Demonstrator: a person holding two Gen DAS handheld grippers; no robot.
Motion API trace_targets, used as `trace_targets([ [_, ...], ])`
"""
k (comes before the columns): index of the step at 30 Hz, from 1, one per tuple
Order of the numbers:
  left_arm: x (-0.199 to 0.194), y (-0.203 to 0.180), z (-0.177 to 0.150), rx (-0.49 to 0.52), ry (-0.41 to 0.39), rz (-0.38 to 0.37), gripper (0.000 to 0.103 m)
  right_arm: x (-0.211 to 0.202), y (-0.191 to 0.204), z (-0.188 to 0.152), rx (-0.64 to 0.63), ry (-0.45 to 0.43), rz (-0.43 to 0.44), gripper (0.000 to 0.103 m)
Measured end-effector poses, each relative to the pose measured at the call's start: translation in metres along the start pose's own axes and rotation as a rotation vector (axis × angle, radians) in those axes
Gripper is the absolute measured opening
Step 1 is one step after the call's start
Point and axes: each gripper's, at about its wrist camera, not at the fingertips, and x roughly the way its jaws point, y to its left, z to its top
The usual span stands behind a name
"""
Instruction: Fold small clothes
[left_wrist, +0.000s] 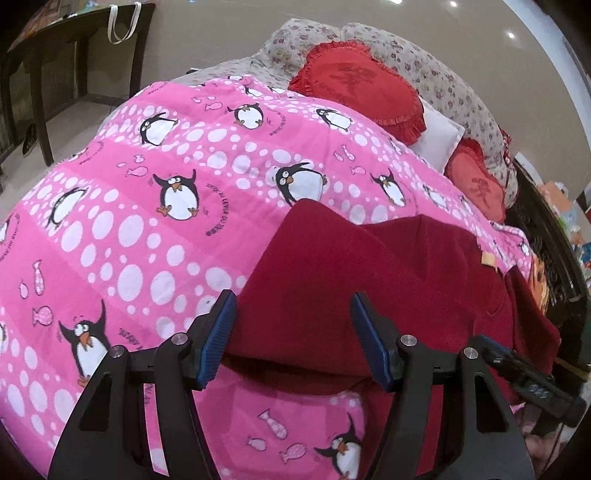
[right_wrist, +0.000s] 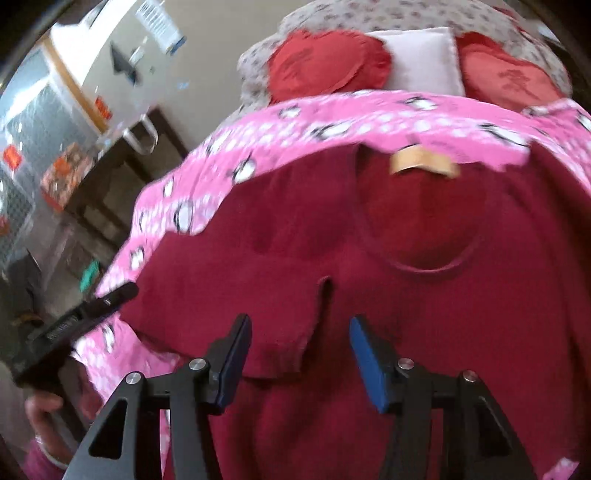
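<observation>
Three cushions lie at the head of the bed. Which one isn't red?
The white cushion in the middle. It is plain and square-edged, wedged between the two red heart cushions, which have frilled edges.

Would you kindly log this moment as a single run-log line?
garment: dark red top flat on pink penguin blanket | left gripper: open over folded sleeve | right gripper: open, nothing gripped

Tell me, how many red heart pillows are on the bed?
2. One red heart pillow lies left of the white pillow, the other red heart pillow right of it. More could be hidden.
</observation>
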Motion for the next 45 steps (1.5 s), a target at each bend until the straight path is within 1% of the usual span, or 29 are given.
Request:
trace_targets([
  [1, 0.0, 0.001, -0.001, -0.001, 0.002, 0.003, 0.064, 0.01, 0.004, -0.001, -0.017, 0.022, -0.028, 0.047],
  [2, 0.0, 0.003, -0.001, -0.005, 0.005, 0.003, 0.064, 0.018, 0.007, -0.003, -0.025, 0.035, -0.038, 0.041],
  [4, -0.001, 0.007, -0.002, -0.02, 0.008, 0.0, 0.064, 0.021, 0.012, -0.006, -0.05, 0.026, -0.061, 0.019],
  [6, -0.002, 0.01, -0.003, -0.031, 0.006, 0.002, 0.064, 0.012, 0.011, -0.005, -0.05, -0.004, -0.049, 0.009],
  [7, -0.003, 0.01, -0.002, -0.035, 0.004, 0.004, 0.064, 0.002, 0.007, -0.003, -0.033, -0.029, -0.027, 0.008],
  [8, -0.003, 0.011, -0.001, -0.039, 0.001, 0.005, 0.064, -0.007, 0.003, -0.002, -0.022, -0.051, -0.019, 0.008],
  [9, -0.004, 0.011, 0.0, -0.045, -0.003, 0.002, 0.064, -0.024, -0.003, 0.001, -0.019, -0.095, -0.03, 0.008],
  [12, -0.01, 0.007, 0.002, -0.056, -0.021, -0.019, 0.064, -0.06, -0.021, 0.007, -0.012, -0.176, -0.074, 0.007],
  [14, -0.013, 0.001, 0.002, -0.049, -0.034, -0.029, 0.064, -0.084, -0.041, 0.008, 0.008, -0.218, -0.136, 0.007],
  [15, -0.013, -0.002, 0.002, -0.043, -0.034, -0.033, 0.064, -0.094, -0.057, 0.007, 0.02, -0.229, -0.208, 0.007],
  [18, -0.008, -0.014, -0.002, -0.007, -0.016, -0.037, 0.064, -0.104, -0.094, 0.004, 0.093, -0.206, -0.315, 0.007],
  [20, -0.002, -0.022, -0.006, 0.011, 0.005, -0.039, 0.064, -0.097, -0.121, -0.003, 0.148, -0.154, -0.345, 0.007],
  [22, 0.003, -0.028, -0.009, 0.019, 0.02, -0.048, 0.064, -0.089, -0.128, -0.007, 0.153, -0.12, -0.348, 0.007],
  [24, 0.005, -0.036, -0.012, 0.031, 0.024, -0.056, 0.064, -0.085, -0.125, -0.01, 0.133, -0.101, -0.347, 0.007],
  [27, 0.009, -0.048, -0.014, 0.051, 0.028, -0.061, 0.064, -0.086, -0.118, -0.012, 0.095, -0.108, -0.36, 0.007],
  [29, 0.014, -0.056, -0.015, 0.069, 0.036, -0.066, 0.064, -0.086, -0.119, -0.011, 0.098, -0.107, -0.358, 0.007],
  [31, 0.026, -0.067, -0.019, 0.13, 0.057, -0.033, 0.064, -0.084, -0.126, -0.006, 0.11, -0.095, -0.37, 0.007],
  [33, 0.046, -0.076, -0.026, 0.207, 0.097, 0.056, 0.064, -0.071, -0.135, -0.004, 0.115, -0.055, -0.379, 0.007],
  [34, 0.055, -0.077, -0.028, 0.227, 0.123, 0.085, 0.064, -0.066, -0.142, -0.002, 0.129, -0.04, -0.375, 0.007],
  [35, 0.06, -0.077, -0.029, 0.23, 0.133, 0.092, 0.065, -0.068, -0.147, -0.001, 0.152, -0.041, -0.349, 0.007],
  [36, 0.059, -0.076, -0.029, 0.225, 0.122, 0.088, 0.065, -0.072, -0.149, 0.0, 0.169, -0.045, -0.328, 0.007],
  [37, 0.057, -0.076, -0.027, 0.224, 0.119, 0.088, 0.065, -0.077, -0.152, 0.0, 0.184, -0.05, -0.311, 0.011],
  [38, 0.055, -0.076, -0.025, 0.225, 0.123, 0.089, 0.065, -0.083, -0.154, -0.001, 0.199, -0.058, -0.311, 0.015],
  [39, 0.051, -0.075, -0.023, 0.22, 0.122, 0.089, 0.065, -0.089, -0.156, -0.003, 0.209, -0.065, -0.32, 0.026],
  [40, 0.045, -0.075, -0.021, 0.209, 0.106, 0.086, 0.065, -0.094, -0.156, -0.004, 0.214, -0.074, -0.318, 0.03],
  [41, 0.036, -0.074, -0.018, 0.197, 0.077, 0.076, 0.065, -0.099, -0.154, -0.005, 0.215, -0.084, -0.307, 0.03],
  [45, 0.014, -0.084, -0.014, 0.196, 0.022, 0.051, 0.065, -0.119, -0.133, -0.007, 0.173, -0.146, -0.259, 0.03],
])
